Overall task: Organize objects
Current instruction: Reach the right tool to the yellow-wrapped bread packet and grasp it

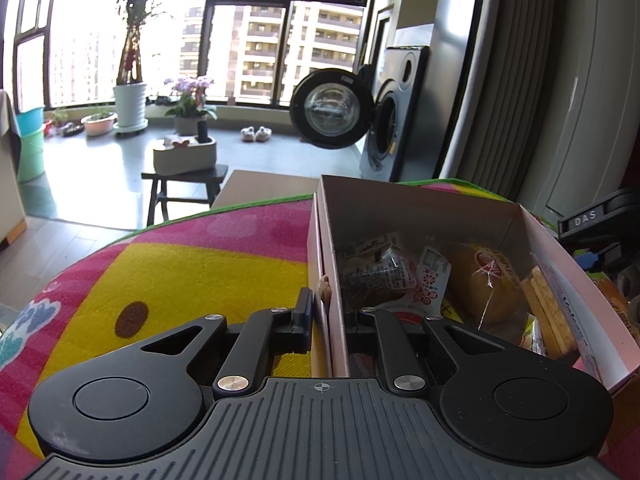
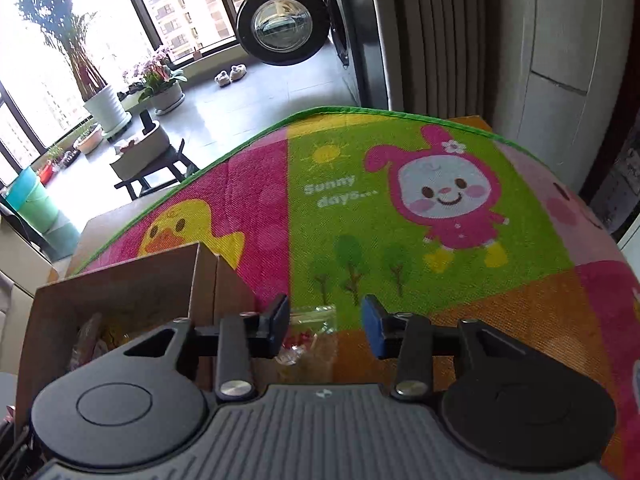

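My left gripper [image 1: 329,322] pinches the box [image 1: 325,280] wall, while my right gripper [image 2: 325,326] hangs spread over a clear packet [image 2: 310,336].

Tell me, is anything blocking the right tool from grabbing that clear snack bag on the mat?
Nothing visible does. The right tool is open, and the clear snack bag lies on the mat right between its fingers. The cardboard box stands just to the left of the bag, close by.
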